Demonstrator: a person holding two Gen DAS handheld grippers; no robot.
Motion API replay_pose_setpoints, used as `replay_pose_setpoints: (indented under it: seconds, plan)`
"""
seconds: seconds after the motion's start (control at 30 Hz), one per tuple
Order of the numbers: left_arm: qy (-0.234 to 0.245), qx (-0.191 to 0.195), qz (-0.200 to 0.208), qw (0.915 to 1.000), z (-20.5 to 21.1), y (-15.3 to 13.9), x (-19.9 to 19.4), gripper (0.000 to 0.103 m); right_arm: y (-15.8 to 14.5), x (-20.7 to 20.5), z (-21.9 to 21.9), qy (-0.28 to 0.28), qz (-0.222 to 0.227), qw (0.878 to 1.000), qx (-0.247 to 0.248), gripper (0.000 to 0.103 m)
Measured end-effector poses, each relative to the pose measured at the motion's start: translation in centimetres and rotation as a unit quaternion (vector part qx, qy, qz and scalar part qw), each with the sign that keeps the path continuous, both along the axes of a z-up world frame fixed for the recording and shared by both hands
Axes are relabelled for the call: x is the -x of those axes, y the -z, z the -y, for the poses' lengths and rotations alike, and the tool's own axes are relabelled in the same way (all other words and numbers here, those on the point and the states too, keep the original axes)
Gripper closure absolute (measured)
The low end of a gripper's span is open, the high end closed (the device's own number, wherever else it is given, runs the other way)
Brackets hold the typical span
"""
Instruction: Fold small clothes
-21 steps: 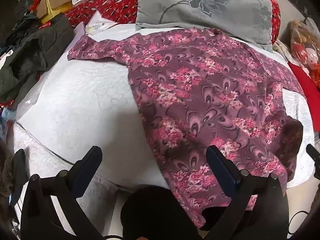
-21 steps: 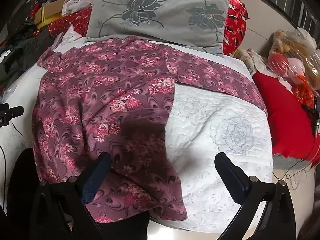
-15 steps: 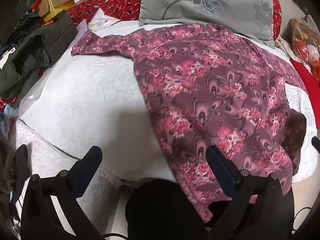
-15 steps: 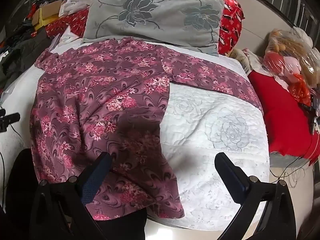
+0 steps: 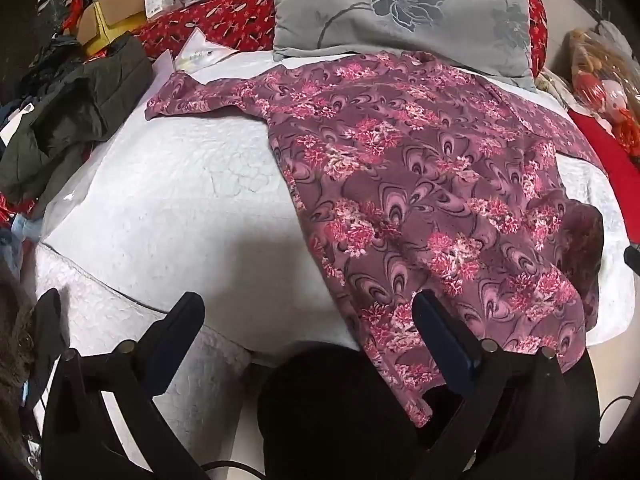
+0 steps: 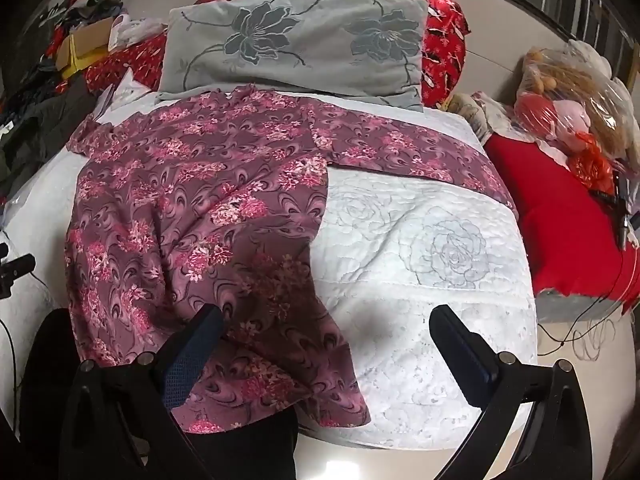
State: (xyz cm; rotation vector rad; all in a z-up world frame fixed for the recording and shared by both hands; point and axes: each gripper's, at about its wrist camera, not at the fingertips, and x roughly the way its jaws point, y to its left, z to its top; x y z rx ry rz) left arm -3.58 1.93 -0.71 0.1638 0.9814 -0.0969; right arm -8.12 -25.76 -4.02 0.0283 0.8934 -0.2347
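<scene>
Both views creep forward from half a second ago: the floral top [image 5: 420, 184] lies spread flat on the bed [image 5: 168, 208], hem toward six o'clock. Left gripper [image 5: 308, 320] and right gripper [image 6: 326, 328] are released, holding nothing; folding hasn't begun.

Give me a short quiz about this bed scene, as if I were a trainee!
1. True or false: the maroon floral long-sleeved blouse lies spread on the white quilted bedspread, its sleeves out to both sides.
2. What lies at the blouse's collar end? A) grey flower-print pillow B) a basket
3. Fill in: the left tongs and right tongs both stand ____, holding nothing.

Key: 1 true; 2 A; 3 open.
</scene>
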Motion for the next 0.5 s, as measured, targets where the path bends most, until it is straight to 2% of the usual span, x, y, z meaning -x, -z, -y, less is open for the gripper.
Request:
replay_pose_setpoints:
  seconds: [0.5]
  plan:
    - [0.023,0.008,-0.019,0.9995,1.1,0.4,0.2,0.0,0.5,0.4,0.9,0.017,-0.001,1.0,-0.005,0.0]
